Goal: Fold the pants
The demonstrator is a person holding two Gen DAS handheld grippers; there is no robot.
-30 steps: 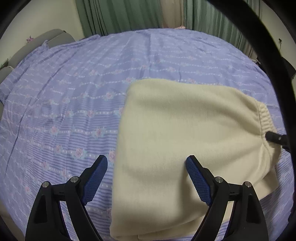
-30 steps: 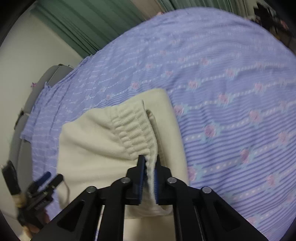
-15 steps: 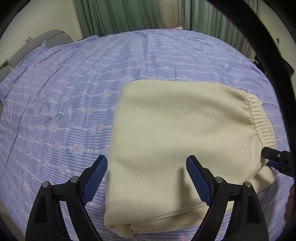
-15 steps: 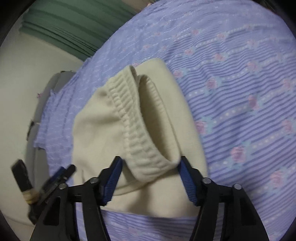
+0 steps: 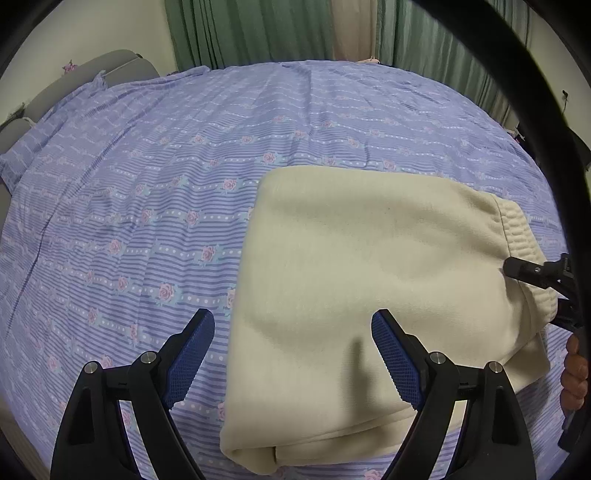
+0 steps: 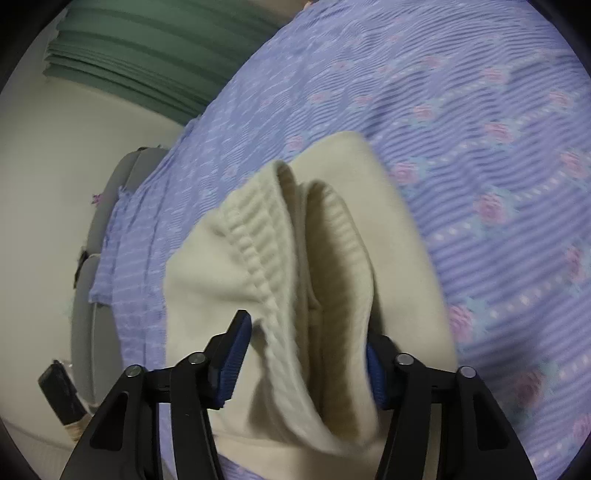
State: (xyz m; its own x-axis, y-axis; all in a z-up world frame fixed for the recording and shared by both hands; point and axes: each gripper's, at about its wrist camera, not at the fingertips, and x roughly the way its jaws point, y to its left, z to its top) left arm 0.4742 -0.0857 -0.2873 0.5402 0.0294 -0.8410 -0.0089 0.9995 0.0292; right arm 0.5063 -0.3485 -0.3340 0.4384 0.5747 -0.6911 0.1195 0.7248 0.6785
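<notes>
One pair of cream fleece pants (image 5: 369, 280), folded into a thick rectangle, lies on the bed toward its near right side; the lower fold edge is cut off by the left wrist frame bottom.

Two claws. Left claw (image 5: 293, 363): jaws wide apart, hanging above the near left edge of the pants, nothing between the blue pads. Right claw (image 6: 303, 360): jaws have just been closing, with the ribbed waistband (image 6: 273, 258) bunched between them; its right pad is partly buried in the cloth, the left pad stands just off it, so no firm pinch shows. This view is motion-blurred. In the left wrist view only its black tip (image 5: 532, 273) shows at the waistband end, with part of one hand (image 5: 574, 373) cut off by the dark rim.

One bed sheet (image 5: 184, 177), lilac stripes with pink roses. One grey headboard (image 5: 92, 74), partly covered. Green curtains (image 5: 251, 33) farthest back.
</notes>
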